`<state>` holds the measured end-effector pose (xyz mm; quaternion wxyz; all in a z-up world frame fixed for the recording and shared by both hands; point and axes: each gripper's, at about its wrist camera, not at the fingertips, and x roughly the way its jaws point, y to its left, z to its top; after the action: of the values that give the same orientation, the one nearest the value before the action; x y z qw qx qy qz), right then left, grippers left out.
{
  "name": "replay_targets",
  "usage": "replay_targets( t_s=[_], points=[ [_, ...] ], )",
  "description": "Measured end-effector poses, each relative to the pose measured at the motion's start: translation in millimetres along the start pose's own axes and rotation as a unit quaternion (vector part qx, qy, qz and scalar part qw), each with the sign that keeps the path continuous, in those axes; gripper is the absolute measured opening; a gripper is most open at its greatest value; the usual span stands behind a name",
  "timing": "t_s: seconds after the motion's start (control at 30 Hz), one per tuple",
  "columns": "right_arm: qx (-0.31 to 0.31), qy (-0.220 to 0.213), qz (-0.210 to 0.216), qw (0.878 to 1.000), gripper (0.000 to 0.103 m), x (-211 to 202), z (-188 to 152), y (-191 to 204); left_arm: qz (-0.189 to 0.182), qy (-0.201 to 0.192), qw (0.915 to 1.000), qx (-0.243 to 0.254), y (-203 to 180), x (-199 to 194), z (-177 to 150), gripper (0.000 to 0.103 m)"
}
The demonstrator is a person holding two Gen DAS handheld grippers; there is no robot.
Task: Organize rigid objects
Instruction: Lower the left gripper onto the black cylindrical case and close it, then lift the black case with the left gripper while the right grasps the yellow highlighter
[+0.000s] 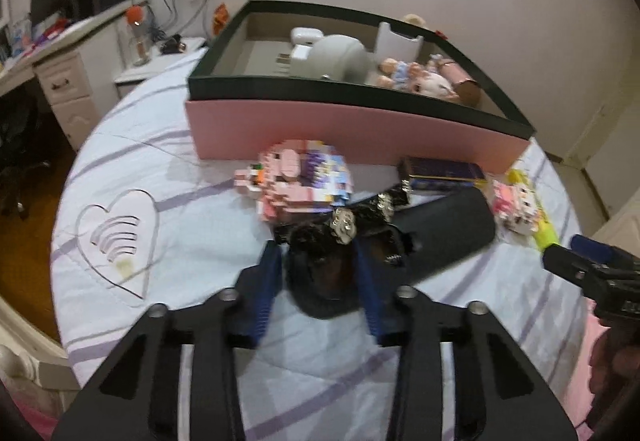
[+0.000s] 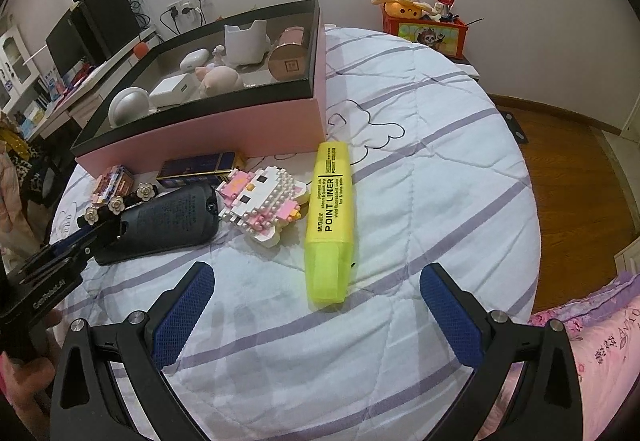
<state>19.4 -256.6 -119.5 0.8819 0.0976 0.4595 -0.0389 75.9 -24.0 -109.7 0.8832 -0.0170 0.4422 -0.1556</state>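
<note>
My left gripper [image 1: 318,261] is shut on a black hair clip with white flowers [image 1: 344,225], held just above the bed; the clip also shows in the right wrist view [image 2: 116,203]. A pink box with a black rim [image 1: 356,133] stands behind it, holding several items. A pink brick figure [image 1: 296,177], a dark blue box [image 1: 444,171], a black case [image 1: 448,233], a Hello Kitty brick figure [image 2: 262,201] and a yellow highlighter [image 2: 330,217] lie on the bed. My right gripper [image 2: 316,305] is open and empty, just short of the highlighter.
The bed has a white quilt with purple stripes [image 2: 420,161]. A desk with drawers [image 1: 60,81] stands at the left. A red box of toys [image 2: 424,25] sits at the far side by the wall. A pink blanket [image 2: 608,341] lies at the right.
</note>
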Motion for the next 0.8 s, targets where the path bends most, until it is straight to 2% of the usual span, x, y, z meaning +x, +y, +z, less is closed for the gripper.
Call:
replay_targets(
  t_s=[0.3, 0.7, 0.73, 0.77, 0.8],
  points=[
    [0.003, 0.002, -0.003, 1.0, 0.103, 3, -1, -3, -0.042, 0.029, 0.9987, 0.001, -5, -11, -8, 0.035],
    [-0.002, 0.001, -0.01, 1.0, 0.103, 7, 2, -6, -0.068, 0.04, 0.9964, 0.031, -15, -16, -12, 0.034],
    [-0.002, 0.001, -0.01, 1.0, 0.103, 7, 2, -6, -0.062, 0.035, 0.9968, 0.037, -18, -18, -14, 0.041],
    [-0.002, 0.001, -0.01, 1.0, 0.103, 7, 2, -6, -0.06, 0.034, 0.9968, 0.04, -20, -19, -16, 0.06],
    [-0.003, 0.001, -0.01, 1.0, 0.103, 7, 2, -6, -0.059, 0.034, 0.9967, 0.045, -22, -18, -18, 0.07]
  ],
)
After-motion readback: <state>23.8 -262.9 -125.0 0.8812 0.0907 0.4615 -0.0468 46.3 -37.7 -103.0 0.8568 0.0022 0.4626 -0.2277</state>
